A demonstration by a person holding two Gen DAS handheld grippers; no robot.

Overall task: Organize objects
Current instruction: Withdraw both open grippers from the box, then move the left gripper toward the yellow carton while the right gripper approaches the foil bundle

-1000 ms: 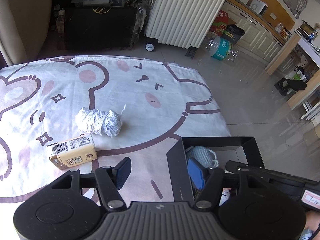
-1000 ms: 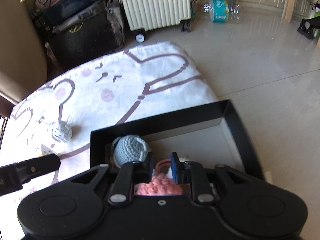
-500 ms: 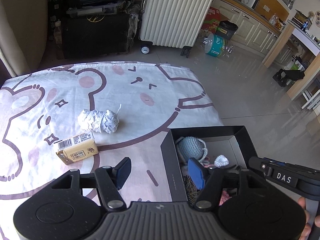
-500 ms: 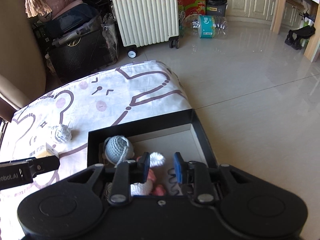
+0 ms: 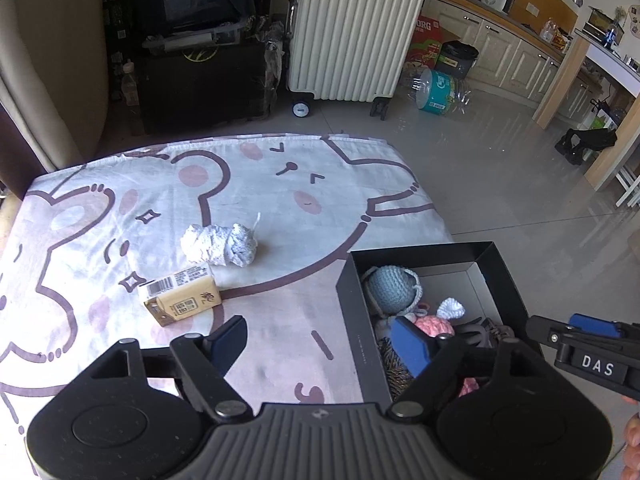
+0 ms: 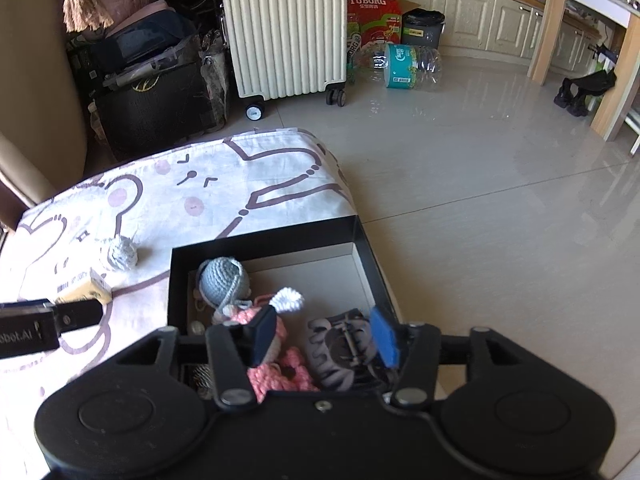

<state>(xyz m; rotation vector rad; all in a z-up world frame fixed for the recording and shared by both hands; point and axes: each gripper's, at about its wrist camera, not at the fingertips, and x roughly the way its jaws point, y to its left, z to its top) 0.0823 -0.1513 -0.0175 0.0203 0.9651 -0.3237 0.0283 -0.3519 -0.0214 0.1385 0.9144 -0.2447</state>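
Observation:
A black open box (image 5: 352, 320) sits at the right edge of the cartoon-print sheet (image 5: 280, 184). In it lie a blue crochet ball (image 6: 224, 278), a pink crochet piece (image 6: 288, 364), a white crochet bit (image 6: 286, 300) and a grey hair claw (image 6: 340, 348). A white lace roll (image 5: 220, 244) and a tan carton (image 5: 182, 300) lie on the sheet to the left. My left gripper (image 5: 320, 342) hovers over the box's left wall, jaws opening, pads on nothing. My right gripper (image 6: 323, 336) hangs above the hair claw, jaws opening, gripping nothing.
The sheet ends just right of the box, with glossy tile floor (image 6: 500, 200) beyond. A cream suitcase (image 5: 352, 28), dark cases (image 5: 200, 72) and a toppled water bottle (image 6: 404, 66) stand past the far edge. A wooden post (image 6: 544, 24) is at far right.
Both grippers have risen and drawn back from the box, so more of its contents show. Both pairs of jaws stand wider apart; the right ones were nearly shut low over the pink crochet.

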